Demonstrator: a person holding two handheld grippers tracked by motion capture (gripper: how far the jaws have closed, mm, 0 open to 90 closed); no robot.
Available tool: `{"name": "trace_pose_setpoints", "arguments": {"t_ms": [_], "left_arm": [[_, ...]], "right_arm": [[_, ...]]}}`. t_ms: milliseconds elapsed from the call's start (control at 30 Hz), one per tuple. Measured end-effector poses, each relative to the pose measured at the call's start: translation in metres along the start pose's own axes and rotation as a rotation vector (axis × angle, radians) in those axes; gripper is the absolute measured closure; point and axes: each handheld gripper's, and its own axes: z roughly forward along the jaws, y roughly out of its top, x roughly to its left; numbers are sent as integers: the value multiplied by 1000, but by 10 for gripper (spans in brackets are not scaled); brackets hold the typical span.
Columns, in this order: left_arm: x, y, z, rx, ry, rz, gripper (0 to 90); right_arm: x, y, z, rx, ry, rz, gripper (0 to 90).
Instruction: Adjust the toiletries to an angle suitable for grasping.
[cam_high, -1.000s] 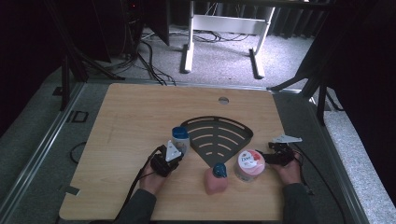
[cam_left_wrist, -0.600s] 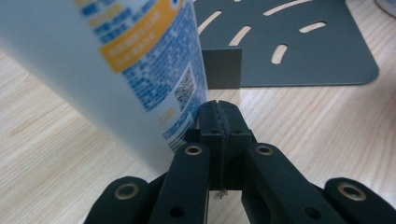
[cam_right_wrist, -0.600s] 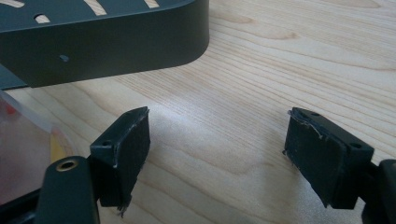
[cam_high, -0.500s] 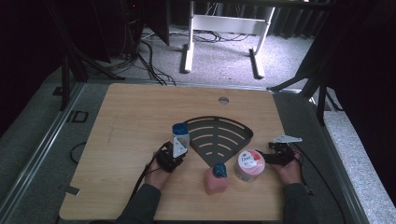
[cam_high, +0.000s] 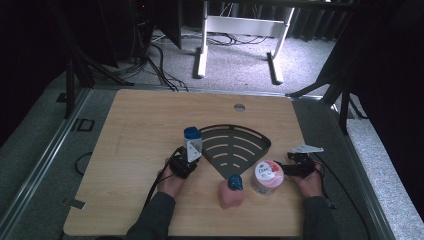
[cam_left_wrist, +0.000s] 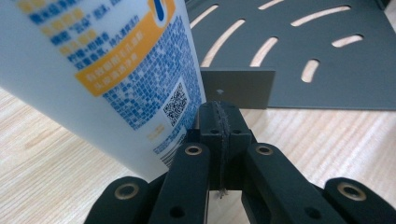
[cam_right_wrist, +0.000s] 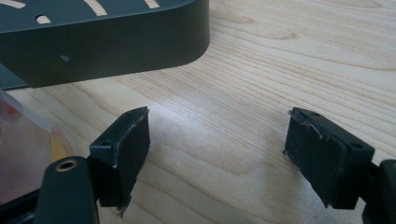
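On the wooden table (cam_high: 140, 120) stand one slotted rack (cam_high: 235, 145), one pink bottle (cam_high: 231, 192), one Dove jar (cam_high: 266, 176); left gripper (cam_high: 186, 161) pinches the tube (cam_high: 192, 144) at the rack's edge, right gripper (cam_high: 285, 169) gapes empty beside the jar.

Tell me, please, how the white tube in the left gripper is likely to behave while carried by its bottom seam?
The white tube is pinched only at its flat crimped end by the left gripper, and it leans, so it may sway. Its glossy printed skin looks slippery and probably squeezable.

Tube (cam_high: 192, 144) at the slotted tray's (cam_high: 235, 145) left edge; jar (cam_high: 267, 176) and bottle (cam_high: 231, 192) before it.
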Motion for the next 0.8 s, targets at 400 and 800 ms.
{"name": "trace_pose_setpoints", "arguments": {"t_ms": [400, 800], "left_arm": [[11, 1, 4, 5, 14, -25, 898], [-3, 17, -32, -67, -153, -13, 896]], "right_arm": [[0, 0, 0, 0, 0, 0, 218], [0, 0, 0, 0, 0, 0, 217]]}}
